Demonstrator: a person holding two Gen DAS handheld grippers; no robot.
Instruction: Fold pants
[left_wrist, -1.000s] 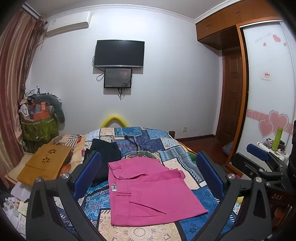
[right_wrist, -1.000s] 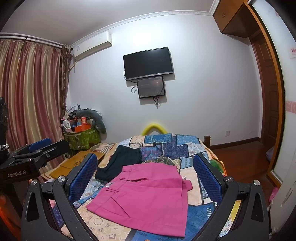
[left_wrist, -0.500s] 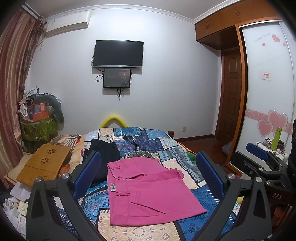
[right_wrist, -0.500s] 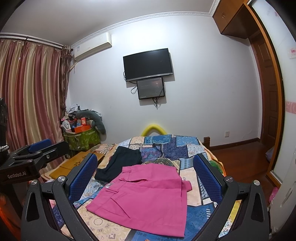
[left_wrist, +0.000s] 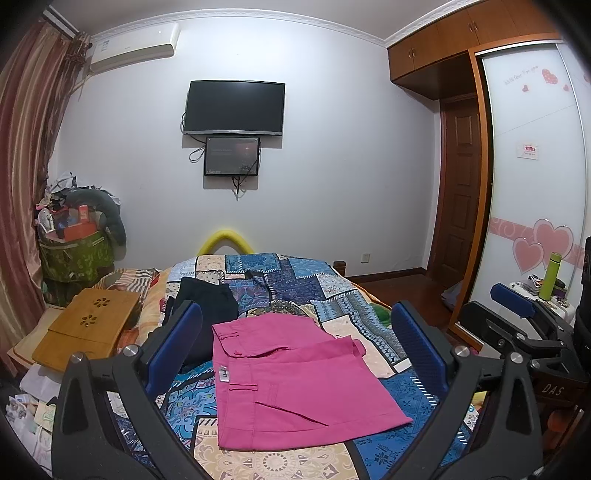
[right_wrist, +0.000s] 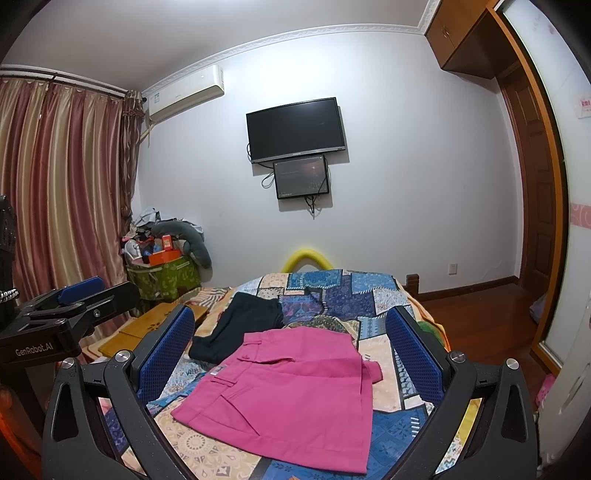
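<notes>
I hold the left hand-held gripper (left_wrist: 295, 347) spread wide and empty above the near edge of the patchwork-quilted bed (left_wrist: 295, 273). The bright pink cotton pants (left_wrist: 291, 380), already folded compact, lie mid-bed beside a dark folded garment (left_wrist: 207, 299). My right hand-held gripper (right_wrist: 291, 354) gapes empty too. I judge one last fold or smoothing remains.

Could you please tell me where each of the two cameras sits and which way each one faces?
Left wrist view: sits on the left gripper, open above the near end of the bed, facing the far wall with the TV; the right gripper shows at its right edge.
Right wrist view: sits on the right gripper, also open, facing the same wall; the left gripper shows at its left edge.
Shared: the pink pants lying folded on the bed, the dark garment beyond them, the TV.
</notes>
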